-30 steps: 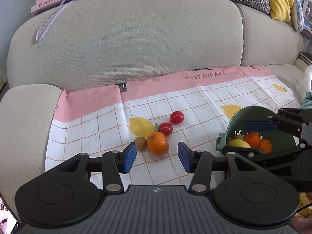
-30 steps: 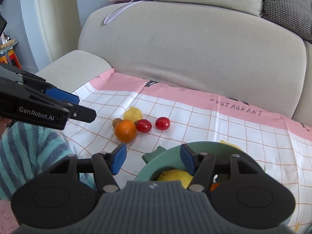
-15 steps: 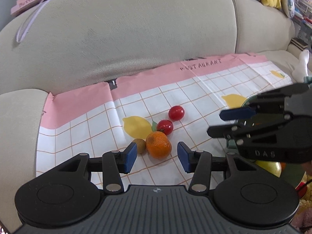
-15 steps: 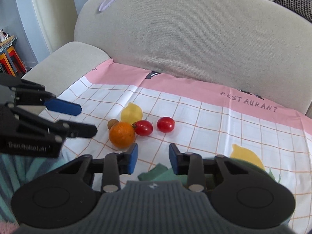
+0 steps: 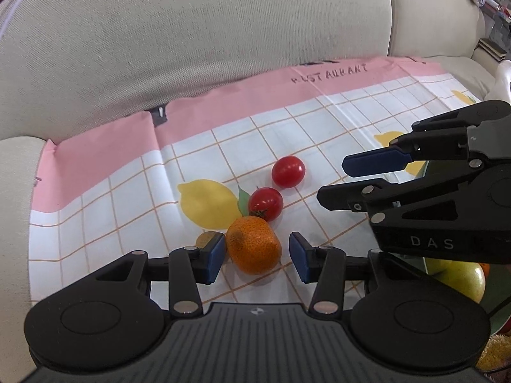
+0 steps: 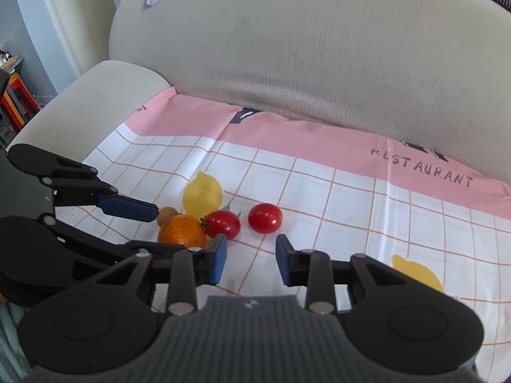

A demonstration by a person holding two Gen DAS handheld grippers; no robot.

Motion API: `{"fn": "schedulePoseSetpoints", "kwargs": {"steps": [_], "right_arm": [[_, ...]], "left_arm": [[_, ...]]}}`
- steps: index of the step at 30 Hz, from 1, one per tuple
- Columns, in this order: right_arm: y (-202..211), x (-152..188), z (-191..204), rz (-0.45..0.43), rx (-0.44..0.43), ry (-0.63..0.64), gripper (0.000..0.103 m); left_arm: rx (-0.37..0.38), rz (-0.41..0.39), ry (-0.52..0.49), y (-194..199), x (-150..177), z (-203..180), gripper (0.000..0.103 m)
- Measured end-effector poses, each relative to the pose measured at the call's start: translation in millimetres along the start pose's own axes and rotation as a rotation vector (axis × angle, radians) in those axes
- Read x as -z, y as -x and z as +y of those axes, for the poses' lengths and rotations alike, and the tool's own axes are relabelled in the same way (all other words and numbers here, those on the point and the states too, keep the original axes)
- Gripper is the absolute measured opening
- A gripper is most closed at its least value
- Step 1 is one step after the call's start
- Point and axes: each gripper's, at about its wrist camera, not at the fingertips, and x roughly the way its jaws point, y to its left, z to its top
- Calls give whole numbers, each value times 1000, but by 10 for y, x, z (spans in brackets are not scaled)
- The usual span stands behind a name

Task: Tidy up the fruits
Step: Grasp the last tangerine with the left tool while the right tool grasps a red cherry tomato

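An orange mandarin (image 5: 254,244) lies on the checked cloth (image 5: 127,198) on the sofa seat, between the open blue pads of my left gripper (image 5: 257,257); the pads stand apart from it. A small brown kiwi (image 5: 204,239) sits behind the left pad. Two red tomatoes (image 5: 265,203) (image 5: 288,171) lie just beyond. In the right wrist view the mandarin (image 6: 181,232), the kiwi (image 6: 167,214) and the tomatoes (image 6: 223,223) (image 6: 265,218) lie ahead of my open, empty right gripper (image 6: 251,260).
The sofa backrest (image 5: 191,48) rises behind the cloth. A green bowl's edge with a yellow-green fruit (image 5: 460,279) shows at the right under my right gripper's body (image 5: 447,210). The sofa armrest (image 6: 86,102) is at the left. Lemons are printed on the cloth.
My left gripper has moved forward so its pads now flank the mandarin. My right gripper has moved left and forward from over the bowl toward the tomatoes and has opened wider again.
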Motion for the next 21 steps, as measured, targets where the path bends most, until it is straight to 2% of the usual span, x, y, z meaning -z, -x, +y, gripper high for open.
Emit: {"fn": "schedulePoseSetpoints", "kwargs": {"steps": [8, 10, 21], "right_arm": [[-125, -40, -51, 26, -10, -13, 31], [-150, -51, -56, 34, -14, -11, 31], [-302, -167, -55, 64, -7, 15, 31]], "left_arm": [[-33, 41, 11, -158, -4, -12, 52], [-41, 36, 6, -162, 2, -24, 48], [-21, -19, 64, -44, 15, 39, 46]]}}
